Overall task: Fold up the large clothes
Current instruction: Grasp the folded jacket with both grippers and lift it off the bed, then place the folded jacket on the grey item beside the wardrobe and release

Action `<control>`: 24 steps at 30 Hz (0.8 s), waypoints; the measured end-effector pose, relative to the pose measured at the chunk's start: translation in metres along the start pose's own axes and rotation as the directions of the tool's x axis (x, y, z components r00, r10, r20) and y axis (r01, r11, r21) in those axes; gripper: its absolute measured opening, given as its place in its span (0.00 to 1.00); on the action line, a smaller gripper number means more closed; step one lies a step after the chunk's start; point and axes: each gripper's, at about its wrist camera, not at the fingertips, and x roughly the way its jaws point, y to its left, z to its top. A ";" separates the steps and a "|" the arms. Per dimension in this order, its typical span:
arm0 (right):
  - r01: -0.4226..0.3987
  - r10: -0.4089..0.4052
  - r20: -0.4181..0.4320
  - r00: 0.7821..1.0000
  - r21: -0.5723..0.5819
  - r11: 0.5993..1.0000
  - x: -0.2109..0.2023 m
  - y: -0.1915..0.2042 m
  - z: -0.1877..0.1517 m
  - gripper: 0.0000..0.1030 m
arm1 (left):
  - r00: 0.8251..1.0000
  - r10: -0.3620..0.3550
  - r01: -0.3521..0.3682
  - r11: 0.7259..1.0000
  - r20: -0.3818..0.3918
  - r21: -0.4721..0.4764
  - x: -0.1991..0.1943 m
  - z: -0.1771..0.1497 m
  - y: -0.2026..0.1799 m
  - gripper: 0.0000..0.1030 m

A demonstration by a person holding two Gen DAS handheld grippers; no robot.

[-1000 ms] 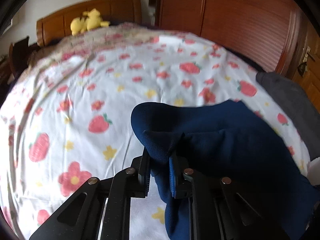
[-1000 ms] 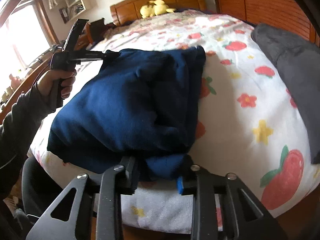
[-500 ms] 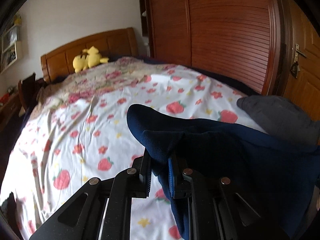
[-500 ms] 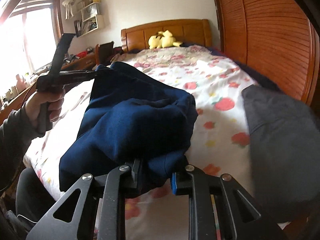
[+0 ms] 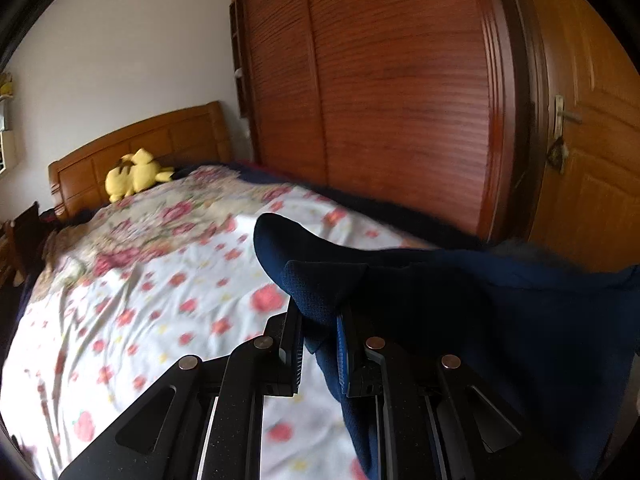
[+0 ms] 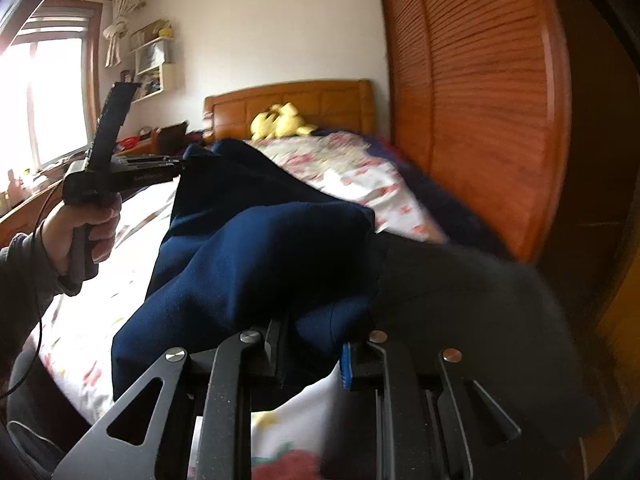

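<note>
A navy blue garment [image 5: 460, 312] hangs folded between my two grippers, lifted above the bed. My left gripper [image 5: 320, 340] is shut on one corner of it. My right gripper [image 6: 314, 350] is shut on the other corner of the navy blue garment [image 6: 260, 264]. In the right wrist view the left gripper [image 6: 180, 166] shows at the upper left, held in a hand, pinching the cloth's far edge. The cloth sags between the two grips.
The bed with a strawberry and flower sheet [image 5: 132, 300] lies below. A dark grey garment [image 6: 460, 300] lies at the bed's right side. A yellow plush toy [image 5: 136, 176] sits by the wooden headboard. A wooden wardrobe [image 5: 380, 100] and door [image 5: 592, 152] stand to the right.
Both grippers have risen and carried the navy garment up off the sheet and toward the right, over the grey garment. Both stay shut on it.
</note>
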 end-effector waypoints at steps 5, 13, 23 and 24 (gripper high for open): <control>0.089 -0.090 0.076 0.993 0.011 0.996 -0.026 -0.031 0.017 0.19 | 0.998 -0.051 0.051 0.999 0.044 -0.003 0.023 0.030 -0.041 0.13; 0.275 -0.279 0.071 0.958 0.059 0.960 -0.063 -0.080 0.004 0.19 | 0.985 -0.173 0.172 0.985 0.024 0.033 0.079 0.041 -0.080 0.14; 0.433 -0.425 -0.118 0.897 0.047 0.900 -0.052 -0.101 -0.038 0.40 | 0.988 -0.066 0.088 0.984 -0.141 0.158 0.103 -0.028 -0.049 0.20; 0.456 -0.449 -0.103 0.887 0.055 0.888 -0.060 -0.099 -0.037 0.44 | 0.989 -0.068 0.089 0.983 -0.134 0.163 0.094 -0.034 -0.041 0.20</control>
